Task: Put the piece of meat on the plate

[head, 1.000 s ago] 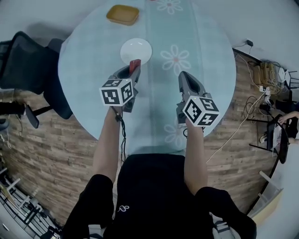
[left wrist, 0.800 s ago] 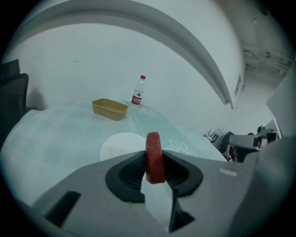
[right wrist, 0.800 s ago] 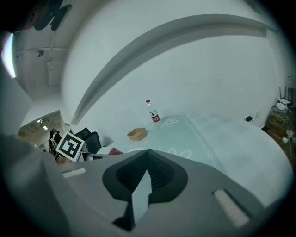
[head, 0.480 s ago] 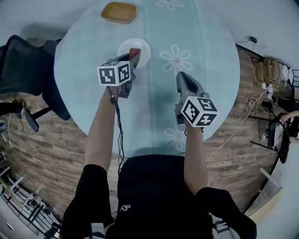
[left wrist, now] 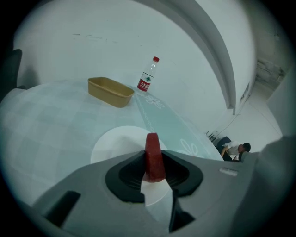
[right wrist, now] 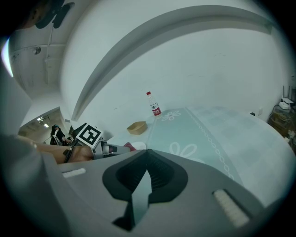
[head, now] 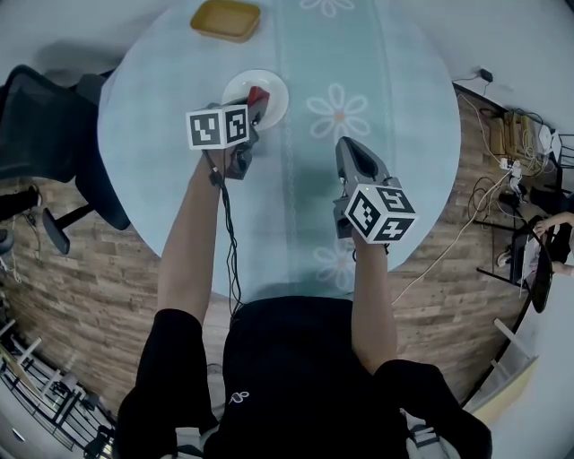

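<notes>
A red piece of meat (left wrist: 154,157) stands upright between the jaws of my left gripper (left wrist: 154,172), which is shut on it. It hangs over the near part of the white plate (left wrist: 111,143). From the head view the meat (head: 257,95) pokes out past the left gripper (head: 249,112) above the plate (head: 272,93). My right gripper (head: 354,157) hovers over the tablecloth to the right, apart from the plate. Its jaws (right wrist: 147,155) meet at the tips with nothing between them.
A yellow bowl (head: 225,19) sits beyond the plate near the far edge of the round table (head: 413,108). A water bottle (left wrist: 148,76) stands behind it. A black chair (head: 49,116) is at the table's left side. Cables lie on the floor at right.
My left gripper has carried the meat forward and down, from the plate's near rim to over the plate. The right gripper has sunk slightly.
</notes>
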Demonstrator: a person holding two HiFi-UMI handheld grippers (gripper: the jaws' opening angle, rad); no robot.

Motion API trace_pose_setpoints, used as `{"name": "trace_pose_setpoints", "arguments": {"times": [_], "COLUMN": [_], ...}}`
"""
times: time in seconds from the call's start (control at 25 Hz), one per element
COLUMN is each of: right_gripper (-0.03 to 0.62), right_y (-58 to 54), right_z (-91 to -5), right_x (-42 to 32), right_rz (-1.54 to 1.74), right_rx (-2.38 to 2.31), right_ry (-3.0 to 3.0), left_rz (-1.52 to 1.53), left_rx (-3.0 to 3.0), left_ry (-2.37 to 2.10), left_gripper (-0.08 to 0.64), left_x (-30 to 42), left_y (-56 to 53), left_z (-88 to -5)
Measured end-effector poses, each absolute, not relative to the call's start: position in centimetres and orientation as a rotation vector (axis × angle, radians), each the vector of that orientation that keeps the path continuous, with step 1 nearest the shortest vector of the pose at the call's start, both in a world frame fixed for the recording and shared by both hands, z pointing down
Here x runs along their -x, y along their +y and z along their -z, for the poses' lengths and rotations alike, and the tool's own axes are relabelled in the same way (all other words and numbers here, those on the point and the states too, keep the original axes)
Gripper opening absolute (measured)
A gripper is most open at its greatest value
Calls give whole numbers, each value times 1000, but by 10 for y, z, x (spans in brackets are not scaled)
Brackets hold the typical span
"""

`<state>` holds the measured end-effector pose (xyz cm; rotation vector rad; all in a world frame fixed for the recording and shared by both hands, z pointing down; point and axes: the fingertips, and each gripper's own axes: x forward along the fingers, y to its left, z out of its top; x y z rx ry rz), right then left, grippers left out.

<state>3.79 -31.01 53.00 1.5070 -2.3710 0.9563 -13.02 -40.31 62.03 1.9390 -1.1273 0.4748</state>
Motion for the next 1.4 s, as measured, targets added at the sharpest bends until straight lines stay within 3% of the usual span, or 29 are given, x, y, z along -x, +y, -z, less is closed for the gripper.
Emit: {"name": "trace_pose_setpoints", "arguments": {"times": [0.76,1.28,1.4], "right_gripper": [8,8,8], "right_y": [-304,-272,-259], "right_z": [-509,-434,-412], "right_x": [-29,3,11], "right_rz": [-899,-709,-639], "right_rx": [-1485,-1450,-1447], "right_ry": [-2407,-2556,-2612], "left_rz": [-738,-125,-53], "left_rx": [-1994,-2033,-2018], "left_ry": [-1382,-1643,-1684], "left_gripper": [187,-6,-6], "left_x": [174,192,195], "left_y": [-393,-319,-290], "left_z": [-608,-449,-426]}}
